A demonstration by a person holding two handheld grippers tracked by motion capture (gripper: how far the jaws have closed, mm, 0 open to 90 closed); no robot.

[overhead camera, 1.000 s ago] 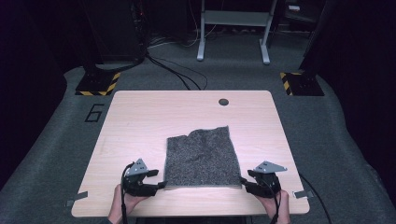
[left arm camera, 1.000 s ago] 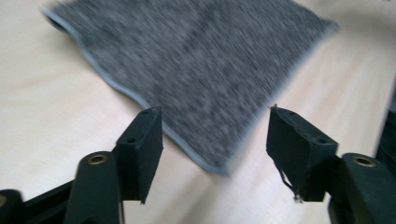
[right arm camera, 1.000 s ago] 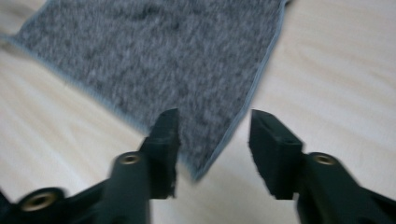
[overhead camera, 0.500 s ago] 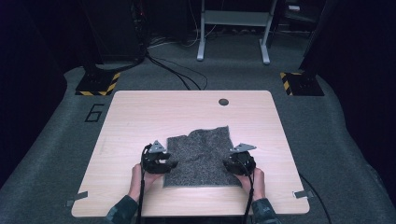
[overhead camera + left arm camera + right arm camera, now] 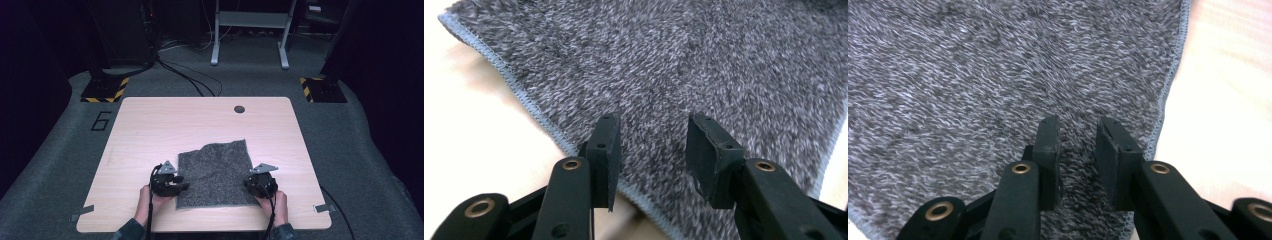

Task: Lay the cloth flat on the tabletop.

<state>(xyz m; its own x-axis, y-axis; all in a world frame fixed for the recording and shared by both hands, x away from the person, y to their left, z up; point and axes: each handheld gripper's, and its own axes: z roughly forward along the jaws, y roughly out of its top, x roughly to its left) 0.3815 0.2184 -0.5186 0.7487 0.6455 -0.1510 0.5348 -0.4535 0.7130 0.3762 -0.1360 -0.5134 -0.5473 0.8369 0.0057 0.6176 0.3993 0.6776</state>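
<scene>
A dark grey fleecy towel (image 5: 217, 170) with a stitched light hem lies flat on the near middle of the wooden table (image 5: 150, 125). My left gripper (image 5: 172, 184) is low at the towel's near left edge. In the left gripper view its jaws (image 5: 651, 127) stand apart just past the hem, over the towel (image 5: 674, 60). My right gripper (image 5: 256, 184) is at the near right edge. Its jaws (image 5: 1079, 125) hover over the towel (image 5: 973, 65) with a narrower gap. Both pairs of jaws have just been closing, with towel pile showing in each gap and no fold pinched.
A round cable hole (image 5: 239, 109) sits near the table's far edge. Small grey tape tabs (image 5: 82, 214) mark the near corners. On the floor beyond are cables (image 5: 185, 75), striped floor plates (image 5: 105, 90) and a metal stand's legs (image 5: 250, 35).
Both grippers have come in from the table's near corners to the towel's left and right edges and lowered onto it. Their jaws stand narrower than before.
</scene>
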